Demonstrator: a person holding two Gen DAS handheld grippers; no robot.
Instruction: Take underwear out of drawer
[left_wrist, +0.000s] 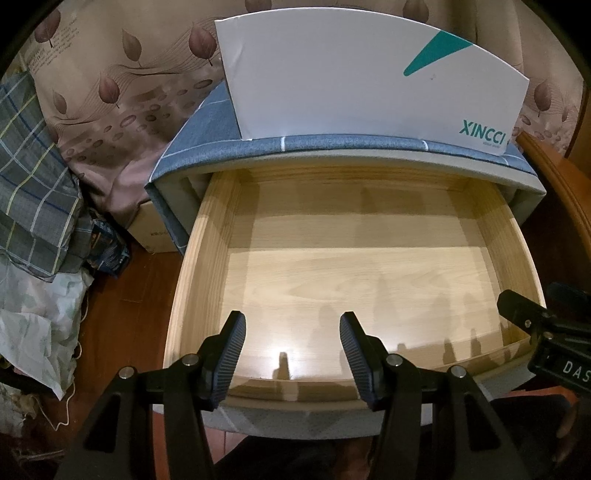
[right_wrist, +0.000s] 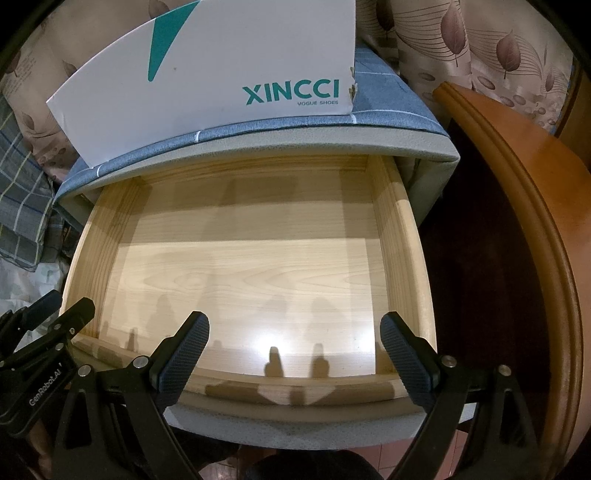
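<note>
At the far left of the left wrist view, a checked cloth (left_wrist: 33, 177) lies heaped over pale, crumpled bedding (left_wrist: 33, 325), with a dark printed packet (left_wrist: 109, 254) tucked at its foot on the reddish wooden floor (left_wrist: 122, 317). Behind them hangs a beige curtain with brown leaves (left_wrist: 122, 92). A cardboard box (left_wrist: 151, 232) sits low against the cabinet's side.

The cabinet (left_wrist: 192, 136) is covered in blue fabric with thin white lines, and a white XINCCI shoe box (left_wrist: 332, 74) stands on its top. Below, the pale wooden drawer (left_wrist: 207, 240) is pulled fully out toward the cameras. Its floor shows only wood grain, a bright glare patch and the grippers' shadows; no underwear can be seen in it or anywhere else in either view.

The left gripper (left_wrist: 292, 334) hangs over the drawer's front edge, jaws parted, nothing between its ribbed pads. In the right wrist view it appears at the lower left (right_wrist: 48, 317), just beside the drawer's left front corner.

The right gripper (right_wrist: 294, 334) hangs over the same front edge, its jaws spread wider, also holding nothing. Its body shows at the right edge of the left wrist view (left_wrist: 535, 321).

Furthest right stands an orange-brown wooden board with a moulded rim (right_wrist: 517, 177), apart from the cabinet, with a dark gap between them.
</note>
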